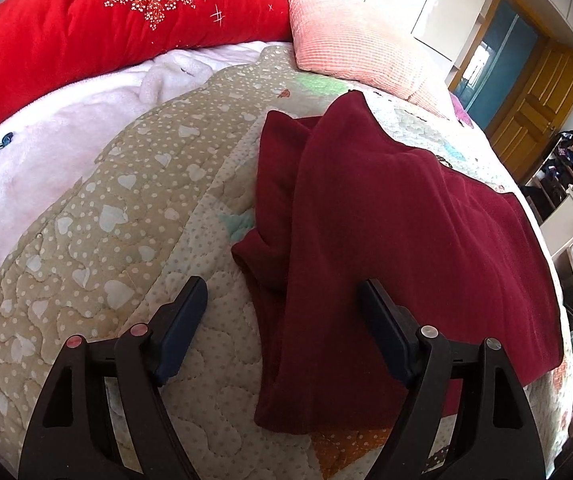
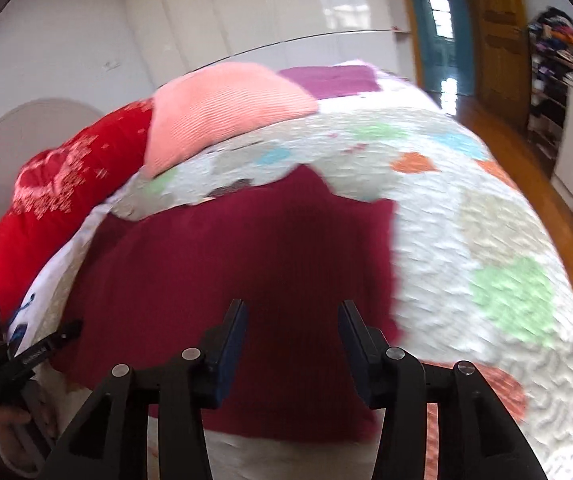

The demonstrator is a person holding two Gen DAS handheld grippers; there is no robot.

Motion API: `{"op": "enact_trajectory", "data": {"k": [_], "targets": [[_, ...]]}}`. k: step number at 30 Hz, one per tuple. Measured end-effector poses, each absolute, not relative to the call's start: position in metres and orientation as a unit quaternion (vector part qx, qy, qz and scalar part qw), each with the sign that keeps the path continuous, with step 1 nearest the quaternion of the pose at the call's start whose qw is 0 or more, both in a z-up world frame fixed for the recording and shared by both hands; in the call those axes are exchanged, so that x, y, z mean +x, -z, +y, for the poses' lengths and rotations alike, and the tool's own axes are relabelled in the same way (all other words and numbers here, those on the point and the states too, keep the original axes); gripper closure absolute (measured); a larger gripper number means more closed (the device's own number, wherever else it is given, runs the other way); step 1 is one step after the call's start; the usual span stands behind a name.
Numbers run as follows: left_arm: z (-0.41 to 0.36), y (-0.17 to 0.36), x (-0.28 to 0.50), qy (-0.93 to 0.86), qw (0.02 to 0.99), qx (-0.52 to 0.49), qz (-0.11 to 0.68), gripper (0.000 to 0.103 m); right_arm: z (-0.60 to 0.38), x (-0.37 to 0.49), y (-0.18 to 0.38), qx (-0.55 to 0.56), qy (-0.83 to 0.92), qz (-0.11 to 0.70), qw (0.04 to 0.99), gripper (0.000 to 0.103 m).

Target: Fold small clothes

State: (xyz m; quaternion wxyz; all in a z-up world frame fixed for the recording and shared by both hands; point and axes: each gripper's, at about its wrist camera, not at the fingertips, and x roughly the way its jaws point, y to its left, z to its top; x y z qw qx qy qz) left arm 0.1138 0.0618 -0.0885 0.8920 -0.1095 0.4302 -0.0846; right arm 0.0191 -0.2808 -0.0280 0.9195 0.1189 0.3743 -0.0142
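Lying partly folded on the quilt (image 1: 98, 216), maroon garment (image 1: 386, 220), one flap already laid over the body, a rumpled sleeve or edge poking out at the near left. Needs that loose left edge taken next, by the look of it. Left gripper (image 1: 282, 300) hovering over the near left edge, fingers wide apart, nothing between the pads but air above cloth and quilt. Worth lowering until one finger slides under the edge, pinching only the top layer, not the quilt beneath. Right gripper (image 2: 292, 316) poised above the garment's near middle, fingers partly apart, clamped on nothing; view blurred, so contact with the cloth cannot be told. Best used to pin the folded part flat while the left lifts. Carry the edge across in a low arc, line up with the far straight side, release late. Beyond: pink pillow (image 1: 358, 48) and red cushion (image 1: 86, 32) at the far end, well apart from the work.
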Motion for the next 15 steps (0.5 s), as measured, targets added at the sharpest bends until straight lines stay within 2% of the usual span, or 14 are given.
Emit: {"op": "enact_trajectory", "data": {"k": [6,11,15], "targets": [[0.063,0.088,0.114,0.089,0.890,-0.112,0.432,0.023,-0.247,0.080,0.029,0.073,-0.005,0.392,0.917,0.058],[0.063,0.089,0.117,0.094,0.889,-0.114,0.434,0.023,-0.284,0.125,0.040,0.127,0.040,0.398,0.908,0.058],[0.064,0.089,0.118,0.097,0.887,-0.118,0.436,0.022,-0.314,0.161,0.072,0.122,0.086,0.448,0.881,0.058]]}}
